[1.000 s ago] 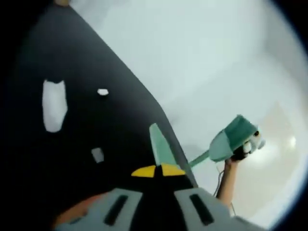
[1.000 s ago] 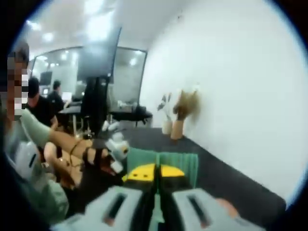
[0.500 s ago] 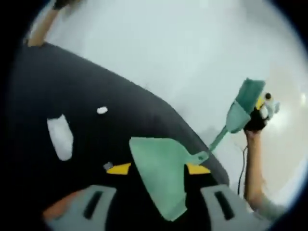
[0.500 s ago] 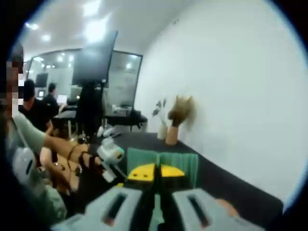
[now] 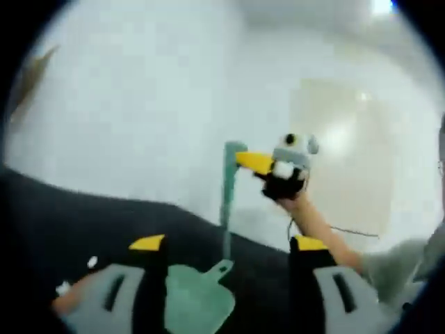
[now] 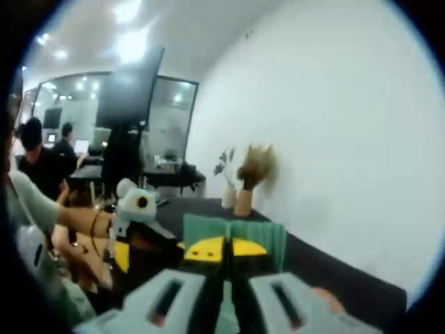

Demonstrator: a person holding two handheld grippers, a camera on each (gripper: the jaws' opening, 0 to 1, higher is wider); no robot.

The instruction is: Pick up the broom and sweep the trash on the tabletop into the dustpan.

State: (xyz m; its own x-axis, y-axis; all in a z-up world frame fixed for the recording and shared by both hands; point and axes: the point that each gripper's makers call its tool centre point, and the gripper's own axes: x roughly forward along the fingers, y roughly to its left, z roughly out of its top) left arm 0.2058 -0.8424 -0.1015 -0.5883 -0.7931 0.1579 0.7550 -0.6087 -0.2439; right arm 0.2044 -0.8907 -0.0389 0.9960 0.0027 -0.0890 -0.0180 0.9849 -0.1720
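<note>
Dustpan and broom are held up above the dark tabletop.

Left gripper view: the left gripper (image 5: pixel 226 254) is seen with jaws wide apart, and the green dustpan (image 5: pixel 197 300) lies low between them, its grip not discernible. The right gripper (image 5: pixel 278 167) is raised against the wall, the broom (image 5: pixel 229 188) hanging from it. Right gripper view: the right gripper (image 6: pixel 225 252) is clamped on the broom (image 6: pixel 233 236), jaws nearly together. The left gripper (image 6: pixel 135 209) is seen at left, a vase (image 6: pixel 243 198) stands by the wall.
</note>
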